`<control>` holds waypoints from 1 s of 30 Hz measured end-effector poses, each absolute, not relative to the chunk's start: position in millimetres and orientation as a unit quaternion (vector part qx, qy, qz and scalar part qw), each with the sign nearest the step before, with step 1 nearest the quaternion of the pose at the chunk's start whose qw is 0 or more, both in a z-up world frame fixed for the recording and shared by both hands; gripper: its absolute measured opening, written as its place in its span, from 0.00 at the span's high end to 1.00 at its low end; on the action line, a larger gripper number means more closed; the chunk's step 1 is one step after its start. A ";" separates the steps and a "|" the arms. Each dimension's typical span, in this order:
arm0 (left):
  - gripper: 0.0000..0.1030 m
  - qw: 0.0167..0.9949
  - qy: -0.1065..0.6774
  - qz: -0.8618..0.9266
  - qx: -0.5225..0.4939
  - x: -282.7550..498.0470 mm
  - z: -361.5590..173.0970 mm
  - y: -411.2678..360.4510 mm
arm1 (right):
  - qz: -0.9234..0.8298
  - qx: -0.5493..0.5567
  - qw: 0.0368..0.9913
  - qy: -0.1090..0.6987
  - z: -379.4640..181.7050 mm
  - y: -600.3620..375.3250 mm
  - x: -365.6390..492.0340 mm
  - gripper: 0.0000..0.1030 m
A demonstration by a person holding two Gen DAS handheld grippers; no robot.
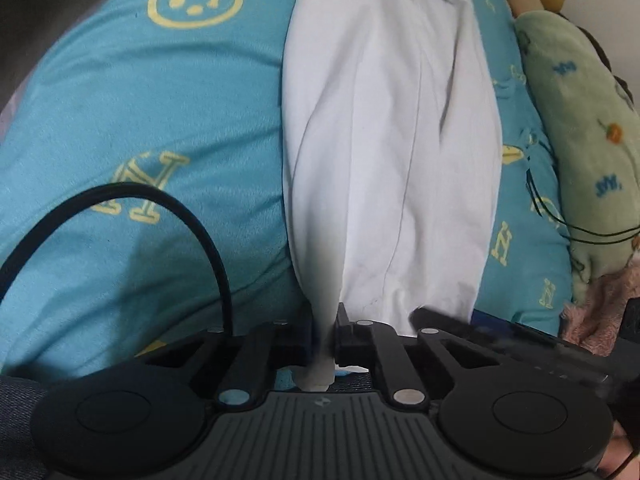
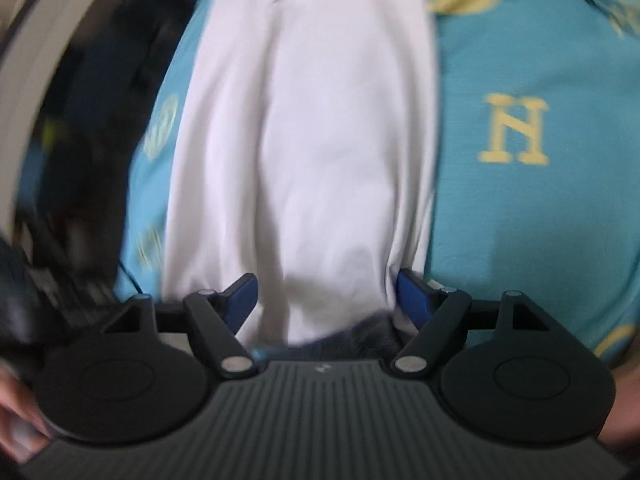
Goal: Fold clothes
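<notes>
**Teal sheet, white garment**

Teal sheet (image 1: 120, 112) printed with yellow "H" letters (image 2: 514, 130) and a smiley ring. White garment (image 1: 384, 140) laid lengthwise down the middle. Left gripper (image 1: 324, 320) clenched on a pinch of its near edge. Right gripper (image 2: 326, 292) spread wide, straddling the garment's end, blue pads (image 2: 412, 296) just beside the cloth.

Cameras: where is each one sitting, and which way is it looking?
Left wrist: sits on the left tool, looking steeply down its fingers at the white garment on the teal sheet; tool shut on a fold of the garment.
Right wrist: sits on the right tool, looking down at the white garment; tool open astride its edge, a hand at the corner.
Both share the garment and sheet.
</notes>
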State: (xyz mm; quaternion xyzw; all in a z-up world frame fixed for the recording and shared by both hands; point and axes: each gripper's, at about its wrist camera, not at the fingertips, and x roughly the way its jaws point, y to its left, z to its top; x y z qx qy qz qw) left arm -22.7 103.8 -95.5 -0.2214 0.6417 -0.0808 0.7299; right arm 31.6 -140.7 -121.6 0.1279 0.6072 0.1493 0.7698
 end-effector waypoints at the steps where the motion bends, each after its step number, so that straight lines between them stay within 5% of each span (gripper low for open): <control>1: 0.93 0.732 0.637 -0.079 -0.229 -24.0 -92.0 105.2 | 0.140 0.080 0.780 0.605 -119.0 -130.6 28.1 0.53; 2: 0.93 0.736 0.629 -0.079 -0.237 -25.8 -86.9 107.3 | 0.135 0.045 0.787 0.600 -115.5 -124.0 25.0 0.75; 5: 0.94 0.747 0.602 -0.086 -0.270 -33.2 -66.7 114.6 | 0.136 0.016 0.803 0.580 -97.2 -123.6 18.8 0.95; 17: 0.94 0.810 0.447 -0.135 -0.354 -94.0 81.3 137.0 | 0.146 0.140 0.888 0.412 59.6 -187.5 -42.8 0.95; 25: 0.94 0.780 0.461 -0.126 -0.405 -192.0 35.1 148.9 | 0.139 0.185 0.891 0.391 43.6 -212.8 -124.9 0.96; 30: 0.94 0.785 0.455 -0.114 -0.404 -186.6 27.8 156.2 | 0.140 0.203 0.889 0.386 44.0 -215.0 -129.2 0.95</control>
